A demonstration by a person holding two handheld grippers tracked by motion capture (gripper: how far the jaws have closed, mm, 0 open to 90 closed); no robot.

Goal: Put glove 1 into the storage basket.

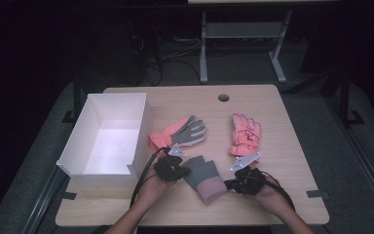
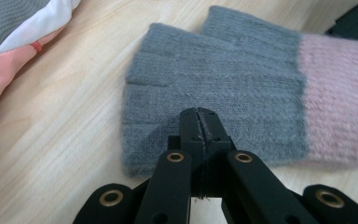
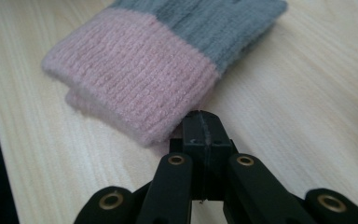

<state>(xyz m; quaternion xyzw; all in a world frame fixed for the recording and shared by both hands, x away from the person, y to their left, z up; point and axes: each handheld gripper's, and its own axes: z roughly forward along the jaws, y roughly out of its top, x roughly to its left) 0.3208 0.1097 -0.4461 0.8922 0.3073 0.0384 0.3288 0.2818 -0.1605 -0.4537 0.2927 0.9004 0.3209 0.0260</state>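
Note:
A knit fingerless glove (image 1: 204,176), grey with a pink cuff, lies flat on the wooden table (image 1: 287,165) between my two grippers. My left gripper (image 1: 187,171) is shut, its tip (image 2: 199,114) just over the grey finger end of the glove (image 2: 223,79), and I see nothing pinched between the jaws. My right gripper (image 1: 228,184) is shut too, its tip (image 3: 203,119) at the edge of the pink cuff (image 3: 135,79). A hand holds each gripper from the near edge.
An open white box (image 1: 142,124) stands on the table's left side. A pink glove with a grey palm (image 1: 182,131) lies just beyond my left gripper, and a pink ski glove (image 1: 245,134) lies beyond my right. A cable hole (image 1: 223,97) is near the far edge.

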